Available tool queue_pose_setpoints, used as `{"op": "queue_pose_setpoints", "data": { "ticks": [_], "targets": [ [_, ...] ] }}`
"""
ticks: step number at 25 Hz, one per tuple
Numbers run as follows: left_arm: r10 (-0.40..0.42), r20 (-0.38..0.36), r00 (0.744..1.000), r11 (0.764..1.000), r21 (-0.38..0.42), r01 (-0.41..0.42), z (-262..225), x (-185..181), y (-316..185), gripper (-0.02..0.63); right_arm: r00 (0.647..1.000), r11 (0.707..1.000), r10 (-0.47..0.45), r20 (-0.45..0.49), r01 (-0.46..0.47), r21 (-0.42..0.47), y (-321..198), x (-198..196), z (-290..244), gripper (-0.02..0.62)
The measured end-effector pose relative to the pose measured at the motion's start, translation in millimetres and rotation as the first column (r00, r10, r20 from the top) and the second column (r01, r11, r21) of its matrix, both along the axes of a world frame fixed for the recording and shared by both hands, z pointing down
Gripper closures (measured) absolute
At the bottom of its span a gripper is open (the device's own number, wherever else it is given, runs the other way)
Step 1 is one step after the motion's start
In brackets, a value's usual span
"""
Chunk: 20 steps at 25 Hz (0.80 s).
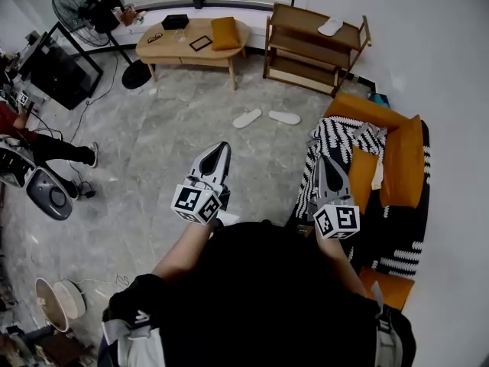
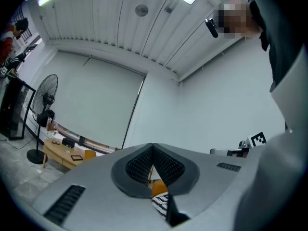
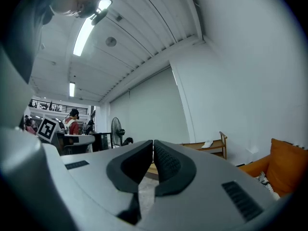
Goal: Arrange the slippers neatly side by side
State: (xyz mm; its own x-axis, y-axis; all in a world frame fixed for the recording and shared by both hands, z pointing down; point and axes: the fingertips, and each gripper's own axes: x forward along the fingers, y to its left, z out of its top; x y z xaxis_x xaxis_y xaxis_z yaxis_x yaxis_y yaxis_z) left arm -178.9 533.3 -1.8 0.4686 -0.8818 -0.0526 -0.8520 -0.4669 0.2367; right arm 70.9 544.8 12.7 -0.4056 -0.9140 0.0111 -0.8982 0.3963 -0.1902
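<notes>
Two white slippers lie apart on the grey floor in the head view, one (image 1: 247, 118) angled, the other (image 1: 284, 117) to its right. A third white slipper (image 1: 331, 27) rests on top of the wooden shelf (image 1: 313, 48); the right gripper view also shows that slipper (image 3: 208, 144). My left gripper (image 1: 224, 150) is held in front of me, well short of the floor slippers, shut and empty. My right gripper (image 1: 324, 161) hangs over the sofa's striped blanket, also shut with nothing in it. Both gripper views point up at walls and ceiling; in them the left gripper (image 2: 153, 146) and right gripper (image 3: 153, 143) show their tips together.
An orange sofa (image 1: 397, 159) with a striped blanket (image 1: 336, 140) stands at the right. A low wooden table (image 1: 191, 40) and a standing fan (image 1: 80, 6) are at the back. A person (image 1: 38, 147) sits at the left among equipment.
</notes>
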Motion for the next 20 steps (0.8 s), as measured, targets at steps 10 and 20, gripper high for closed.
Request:
{"op": "queue_pose_setpoints", "data": {
  "ticks": [10, 20],
  "targets": [
    [0.060, 0.017, 0.998, 0.998, -0.002, -0.060, -9.7, 48.4, 9.1, 0.591, 0.999, 0.998, 0.041, -0.014, -0.042, -0.041, 2.7, 51.2, 35.6, 0.563],
    [0.038, 0.000, 0.999, 0.997, -0.071, -0.038, 19.8, 29.9, -16.2, 0.591, 1.000, 0.998, 0.024, -0.018, -0.025, -0.060, -27.6, 38.3, 51.9, 0.563]
  ]
}}
